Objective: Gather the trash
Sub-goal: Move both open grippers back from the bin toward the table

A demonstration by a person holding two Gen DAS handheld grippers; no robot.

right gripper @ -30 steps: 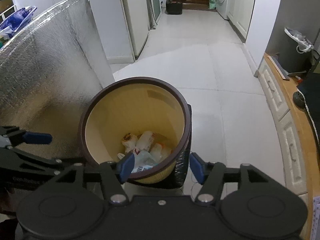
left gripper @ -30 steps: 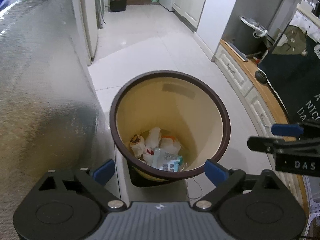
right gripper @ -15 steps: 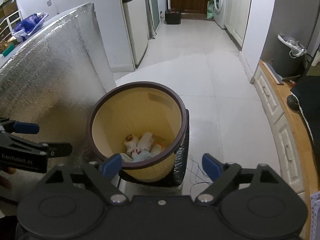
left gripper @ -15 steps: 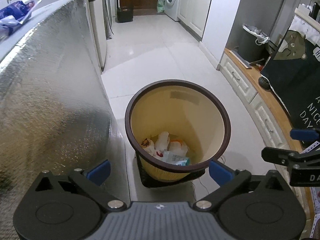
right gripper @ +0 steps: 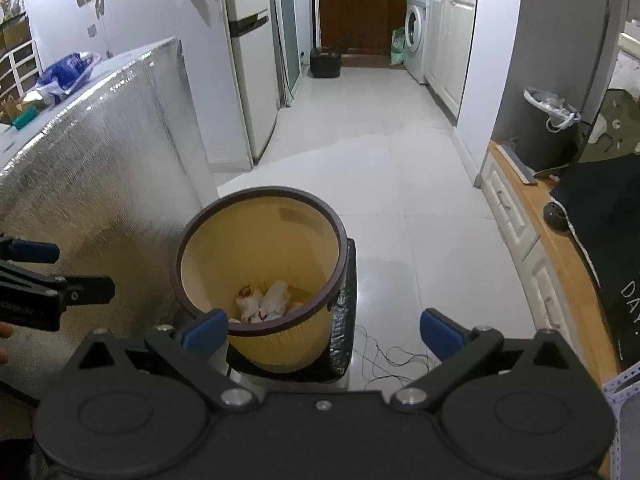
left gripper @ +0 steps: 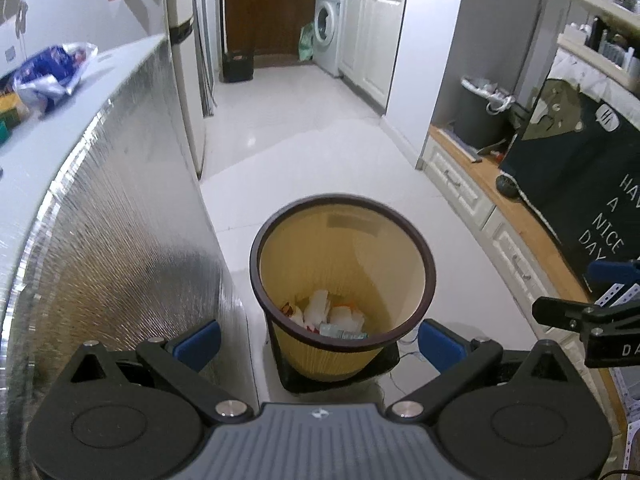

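Note:
A yellow trash bin with a dark brown rim (left gripper: 416, 248) (right gripper: 256, 194) stands on the white tile floor beside a foil-covered counter. Crumpled wrappers and paper trash (left gripper: 326, 314) (right gripper: 264, 300) lie at its bottom. My left gripper (left gripper: 320, 342) is open and empty, above and in front of the bin. My right gripper (right gripper: 322, 330) is open and empty, also above the bin, to its right. Each gripper shows at the edge of the other's view.
The foil-covered counter (left gripper: 112, 216) (right gripper: 100, 152) stands at left, with a blue plastic bag (left gripper: 52, 68) on top. A low wooden cabinet (left gripper: 516, 208) with a dark cloth runs along the right. Loose wires (right gripper: 392, 356) lie by the bin. A fridge and washing machine stand farther back.
Both grippers have risen and pulled back from the bin, so it looks smaller and lower. The right gripper's jaws have opened wider.

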